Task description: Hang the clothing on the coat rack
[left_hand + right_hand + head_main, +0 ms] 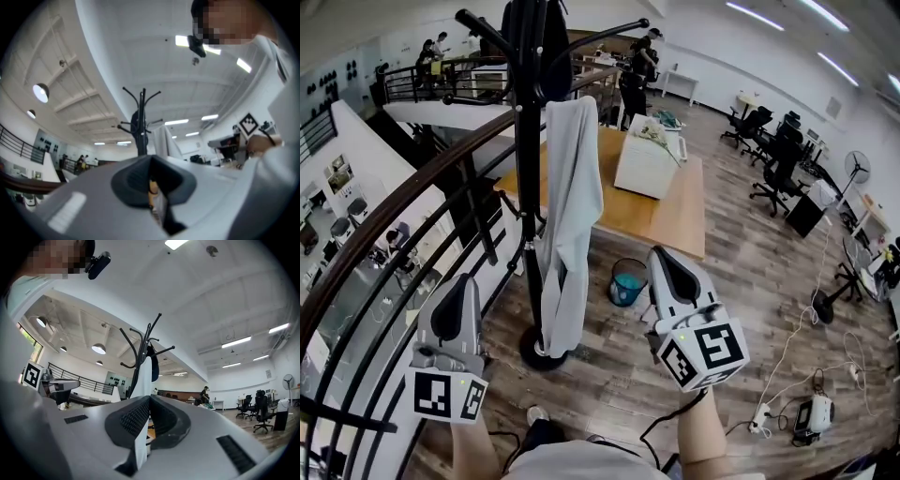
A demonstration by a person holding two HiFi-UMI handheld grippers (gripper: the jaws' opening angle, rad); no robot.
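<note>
Already the grey garment (569,216) hangs down the coat rack (527,187), long axis vertical, ahead and between the two. Both pressed together, empty: left claw (465,283), right claw (658,255). The right one lines up on it.

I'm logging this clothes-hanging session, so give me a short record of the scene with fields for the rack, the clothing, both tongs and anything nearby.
Rack: tall black coat rack with curved arms, upright
Clothing: long light grey garment hanging from the rack; a dark garment at its top
Left tongs: shut, empty, apart from the clothing
Right tongs: shut, empty, apart from the clothing
Nearby: round blue bin on the floor; long wooden table behind it
</note>
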